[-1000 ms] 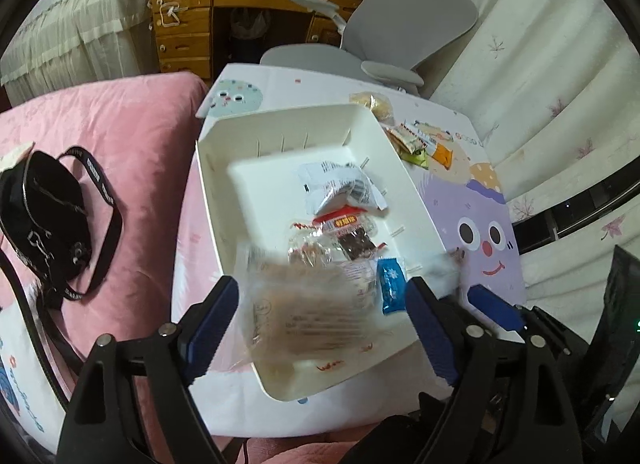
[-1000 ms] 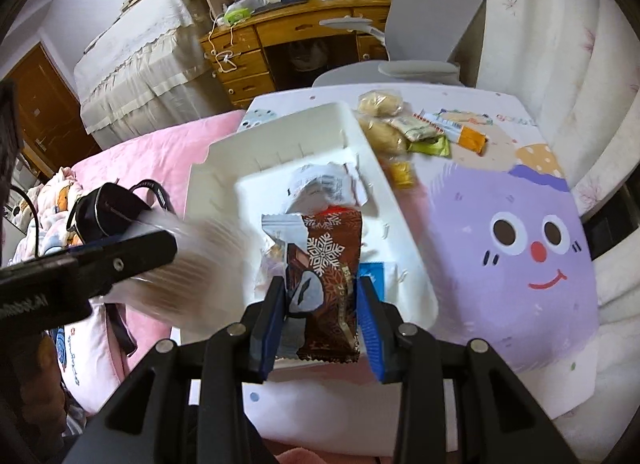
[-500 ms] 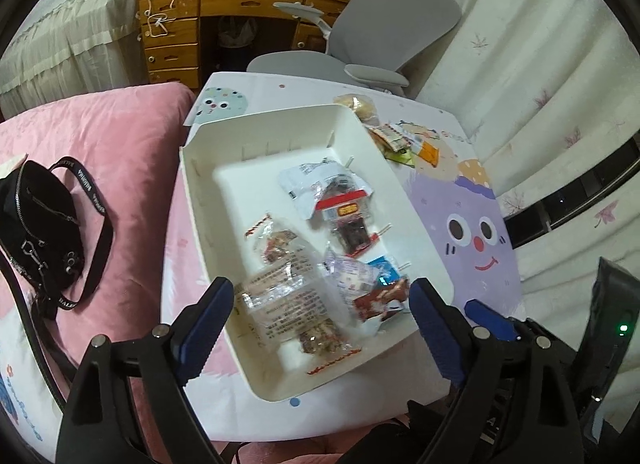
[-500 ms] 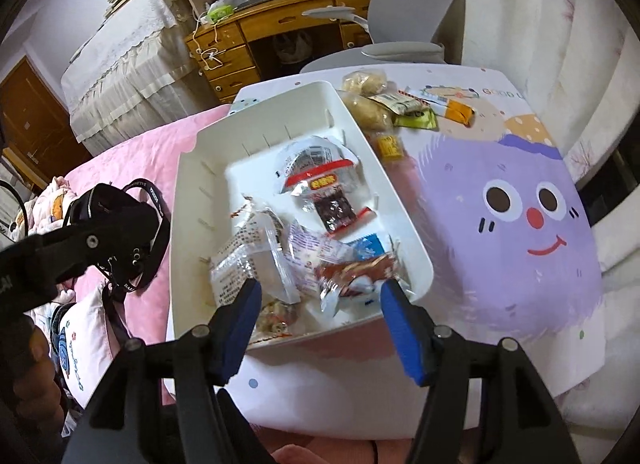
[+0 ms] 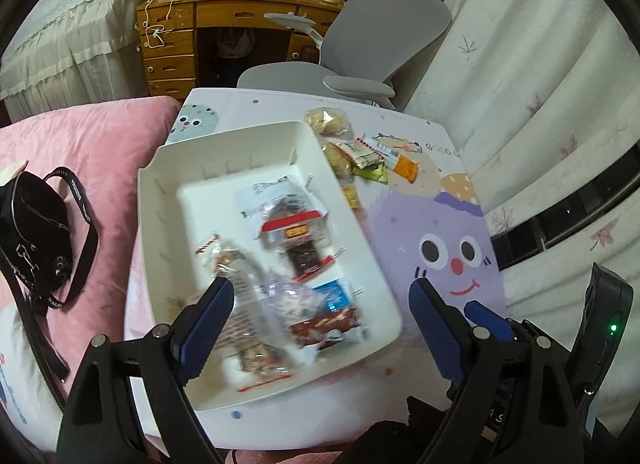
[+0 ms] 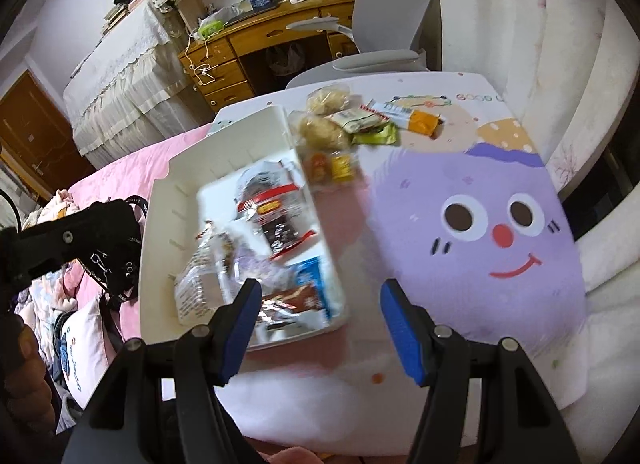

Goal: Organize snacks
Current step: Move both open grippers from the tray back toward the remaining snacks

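A white bin (image 5: 168,167) (image 6: 188,167) sits on the small table and holds several snack packets: a clear bag (image 5: 240,304), a brown chocolate pack (image 5: 324,328) (image 6: 288,304), a blue pack (image 5: 336,296) and a red-labelled pack (image 5: 292,223) (image 6: 268,203). More snacks lie on the table beyond the bin: buns (image 5: 326,121) (image 6: 324,131), a green pack (image 6: 376,137), an orange pack (image 5: 406,165) (image 6: 424,121). My left gripper (image 5: 316,320) hangs open above the bin's near end, empty. My right gripper (image 6: 320,312) stands open over the bin's near right corner, empty.
The table carries a cloth with a purple smiling face (image 6: 480,223). A grey office chair (image 5: 360,43) and a wooden desk (image 5: 200,35) stand behind it. Left of the table lies pink bedding (image 5: 80,135) with a black bag (image 5: 32,223).
The left gripper let the clear bag fall into the bin, and the right one opened and dropped the brown chocolate pack there. Both grippers have since shifted to the right.
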`<state>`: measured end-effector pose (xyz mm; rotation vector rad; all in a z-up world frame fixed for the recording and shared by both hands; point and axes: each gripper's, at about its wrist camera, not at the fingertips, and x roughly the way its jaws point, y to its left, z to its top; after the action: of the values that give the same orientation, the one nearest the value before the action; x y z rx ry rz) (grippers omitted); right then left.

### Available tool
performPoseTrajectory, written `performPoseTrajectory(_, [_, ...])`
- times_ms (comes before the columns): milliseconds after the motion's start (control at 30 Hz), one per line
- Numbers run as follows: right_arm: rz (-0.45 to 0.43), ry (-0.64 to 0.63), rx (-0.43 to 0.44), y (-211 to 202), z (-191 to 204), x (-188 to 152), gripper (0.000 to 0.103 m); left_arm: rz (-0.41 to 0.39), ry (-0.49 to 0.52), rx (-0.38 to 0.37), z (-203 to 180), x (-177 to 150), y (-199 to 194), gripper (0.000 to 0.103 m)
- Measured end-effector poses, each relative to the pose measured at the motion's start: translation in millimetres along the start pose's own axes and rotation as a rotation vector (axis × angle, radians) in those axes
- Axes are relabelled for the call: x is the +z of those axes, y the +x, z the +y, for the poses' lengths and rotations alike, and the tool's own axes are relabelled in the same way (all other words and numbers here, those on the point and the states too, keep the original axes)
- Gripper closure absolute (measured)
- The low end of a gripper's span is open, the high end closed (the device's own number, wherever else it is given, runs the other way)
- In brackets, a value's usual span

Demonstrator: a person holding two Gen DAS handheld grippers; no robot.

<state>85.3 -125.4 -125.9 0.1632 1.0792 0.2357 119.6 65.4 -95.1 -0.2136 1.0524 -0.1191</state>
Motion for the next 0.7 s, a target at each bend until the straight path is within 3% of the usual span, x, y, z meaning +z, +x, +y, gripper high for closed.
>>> performPoseTrajectory(200, [0.004, -0.044, 0.017, -7.6, -45.0, 17.0, 0.041, -0.003, -0.039, 0.034, -44.2, -2.0, 10.8, 0.015])
performPoseTrajectory(467, [0.023, -0.136, 0.040, -4.8, -104.3, 30.6, 0.041, 0.058, -0.151, 0.098, -92.0, -7.5, 45.9, 0.014])
performPoseTrajectory(700, [0.010, -0.203, 0.052, 1.7, -153.0, 47.4, 0.038, 0.091, -0.220, 0.154, -124.6, 8.4, 68.8, 0.014])
